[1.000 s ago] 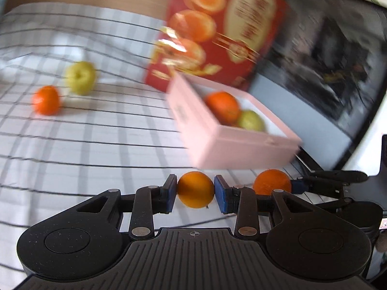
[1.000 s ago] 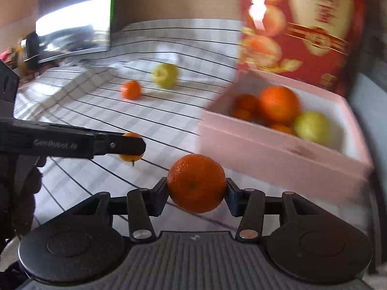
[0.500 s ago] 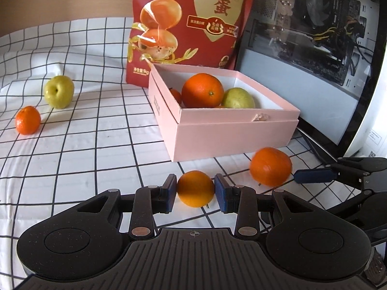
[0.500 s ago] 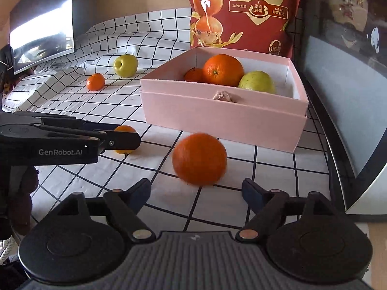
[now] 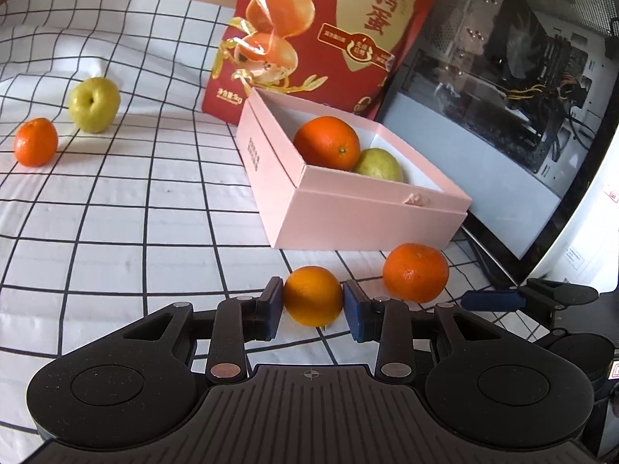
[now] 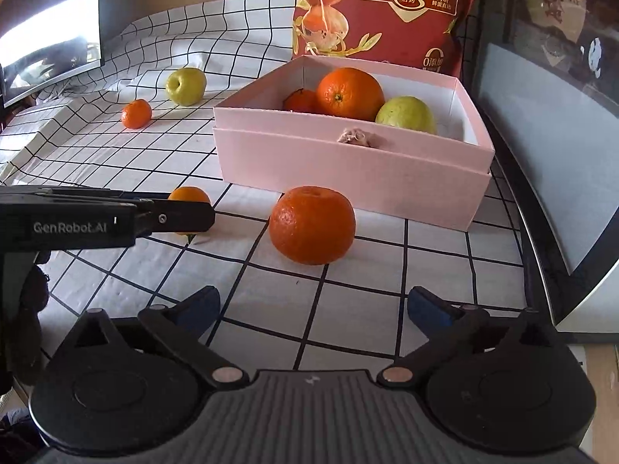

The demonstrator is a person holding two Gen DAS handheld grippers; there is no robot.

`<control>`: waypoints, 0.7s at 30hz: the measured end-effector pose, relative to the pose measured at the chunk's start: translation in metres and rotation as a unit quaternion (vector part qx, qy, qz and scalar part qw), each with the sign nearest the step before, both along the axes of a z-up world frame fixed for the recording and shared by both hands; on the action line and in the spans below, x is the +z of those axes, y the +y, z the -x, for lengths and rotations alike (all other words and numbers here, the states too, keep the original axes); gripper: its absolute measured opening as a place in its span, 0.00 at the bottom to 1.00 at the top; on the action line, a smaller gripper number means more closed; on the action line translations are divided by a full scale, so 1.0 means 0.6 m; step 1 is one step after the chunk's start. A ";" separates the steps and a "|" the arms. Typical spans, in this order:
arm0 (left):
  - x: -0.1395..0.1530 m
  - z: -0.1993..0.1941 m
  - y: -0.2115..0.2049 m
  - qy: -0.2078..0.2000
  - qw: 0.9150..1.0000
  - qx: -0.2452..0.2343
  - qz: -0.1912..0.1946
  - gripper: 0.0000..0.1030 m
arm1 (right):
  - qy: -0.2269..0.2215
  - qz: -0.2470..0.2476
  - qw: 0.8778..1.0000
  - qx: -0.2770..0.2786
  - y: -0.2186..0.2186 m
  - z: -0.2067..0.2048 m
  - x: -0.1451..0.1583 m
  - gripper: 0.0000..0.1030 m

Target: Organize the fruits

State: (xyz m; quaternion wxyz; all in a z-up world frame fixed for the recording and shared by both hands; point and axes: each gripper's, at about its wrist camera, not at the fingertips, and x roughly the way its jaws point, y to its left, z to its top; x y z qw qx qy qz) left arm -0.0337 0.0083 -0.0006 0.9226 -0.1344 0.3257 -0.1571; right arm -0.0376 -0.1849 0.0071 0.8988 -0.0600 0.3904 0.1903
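Note:
My left gripper [image 5: 312,290] is shut on a small orange [image 5: 312,297], low over the checked cloth. From the right wrist view, the left gripper [image 6: 174,218] reaches in from the left and partly hides this small orange [image 6: 189,195]. My right gripper [image 6: 312,295] is opening, its jaws wide with nothing between them. A mandarin [image 6: 312,225] lies on the cloth just ahead of its fingertips, in front of the pink box [image 6: 348,170]. The box holds a large orange [image 6: 350,92], a green fruit [image 6: 406,114] and a small mandarin [image 6: 301,100].
A green apple [image 5: 94,104] and a small mandarin [image 5: 36,147] sit on the cloth far left. A red snack bag [image 5: 329,38] stands behind the box. A computer case [image 5: 503,96] borders the right side, and a dark monitor [image 6: 50,50] stands at the far left.
My right gripper has let go of the mandarin, which now rests on the cloth before the box, and its jaws have spread wide. The left gripper still holds the small orange.

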 end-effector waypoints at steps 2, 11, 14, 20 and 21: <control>0.001 0.002 -0.003 -0.001 1.000 0.002 -0.007 0.37 | 0.001 0.001 1.000 -0.004 0.001 0.001 0.000 1.00; 0.013 0.026 0.004 -0.020 1.000 0.009 -0.009 0.37 | -0.007 0.001 1.000 0.001 -0.002 0.014 -0.002 1.00; 0.016 0.034 0.004 -0.018 1.000 0.003 -0.011 0.37 | 0.004 -0.010 1.000 0.003 -0.004 0.002 0.002 0.96; 0.016 0.038 -0.003 -0.018 1.000 -0.006 -0.013 0.37 | -0.014 -0.035 0.999 -0.021 -0.003 -0.030 0.013 0.87; 0.015 0.037 -0.004 -0.016 1.000 -0.006 -0.014 0.37 | -0.020 -0.031 0.999 -0.022 0.000 -0.031 0.013 0.85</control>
